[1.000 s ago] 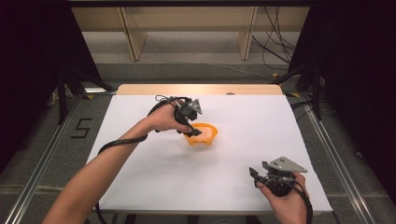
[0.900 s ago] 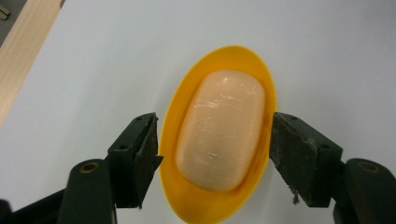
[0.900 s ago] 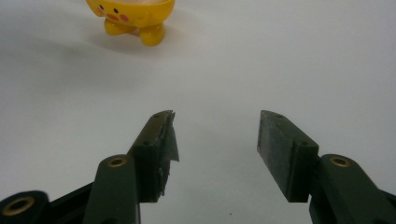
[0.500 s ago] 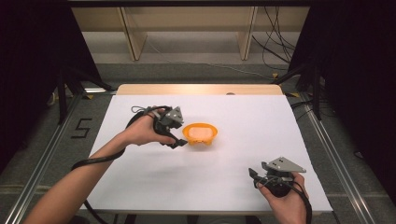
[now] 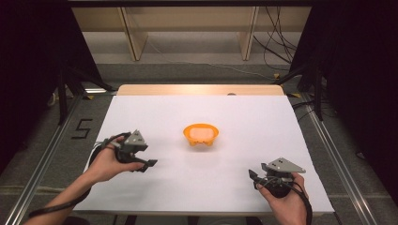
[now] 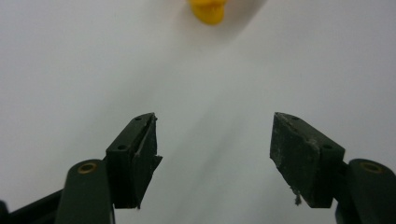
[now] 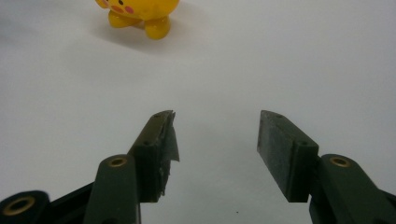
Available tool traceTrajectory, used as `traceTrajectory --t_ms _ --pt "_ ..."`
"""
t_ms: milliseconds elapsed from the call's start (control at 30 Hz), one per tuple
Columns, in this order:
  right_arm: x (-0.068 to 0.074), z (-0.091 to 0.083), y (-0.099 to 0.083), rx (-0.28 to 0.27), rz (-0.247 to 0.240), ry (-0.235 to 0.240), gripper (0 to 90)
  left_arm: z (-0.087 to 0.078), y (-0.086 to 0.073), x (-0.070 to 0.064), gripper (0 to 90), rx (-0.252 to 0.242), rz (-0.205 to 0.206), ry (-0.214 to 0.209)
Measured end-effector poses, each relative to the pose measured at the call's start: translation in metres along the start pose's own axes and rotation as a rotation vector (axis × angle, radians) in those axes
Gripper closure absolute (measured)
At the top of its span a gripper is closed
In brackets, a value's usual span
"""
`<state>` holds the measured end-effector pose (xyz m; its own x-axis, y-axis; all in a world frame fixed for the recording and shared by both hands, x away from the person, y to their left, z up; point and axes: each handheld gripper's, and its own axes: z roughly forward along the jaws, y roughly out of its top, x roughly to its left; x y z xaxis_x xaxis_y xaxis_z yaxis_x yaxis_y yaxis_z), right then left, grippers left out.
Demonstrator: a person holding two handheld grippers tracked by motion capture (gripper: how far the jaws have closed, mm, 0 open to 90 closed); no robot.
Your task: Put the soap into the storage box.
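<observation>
Bowl (image 5: 201, 134), orange-yellow, is sitting upright on the white table (image 5: 244, 122), slightly left of centre and somewhat toward the far half. Its inside is showing pale in the high view. In the right gripper view the bowl (image 7: 140, 14) is showing small rounded feet and a painted face with pink cheek spots; in the left gripper view only its lower edge (image 6: 209, 10) is appearing at the top of the frame. Nothing is touching the bowl, and both grippers are standing well apart from it.

Left gripper (image 5: 149, 163) is being held in the person's left hand (image 5: 109, 161) at the near left of the table, its jaws pointing right. In the left gripper view (image 6: 214, 154) the jaws are standing wide apart with bare table between them, holding nothing.

Right gripper (image 5: 252, 177) is being held in the person's right hand (image 5: 284, 202) at the near right corner, a grey three-cornered plate on top of it. In the right gripper view (image 7: 215, 149) its jaws are likewise standing apart over bare table, gripping nothing, with the pad on the left-hand jaw looking frayed at its edge.

Wooden strip (image 5: 197, 89) is running along the table's far edge, and cables (image 5: 272, 44) are lying on the floor beyond it.
</observation>
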<state>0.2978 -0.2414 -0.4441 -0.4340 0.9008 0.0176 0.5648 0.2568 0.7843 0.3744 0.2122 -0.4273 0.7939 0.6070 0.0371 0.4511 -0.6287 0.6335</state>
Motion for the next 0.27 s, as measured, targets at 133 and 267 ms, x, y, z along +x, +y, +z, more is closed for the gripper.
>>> traceTrajectory --t_ms 133,267 --pt "0.002 0.002 0.001 0.002 -0.007 0.008 46.4 -0.005 -0.034 -0.005 31.8 -0.04 -0.06 0.032" --pt "0.003 0.003 0.002 0.008 -0.005 0.011 46.3 -0.011 -0.053 -0.008 32.0 -0.058 -0.091 0.069"
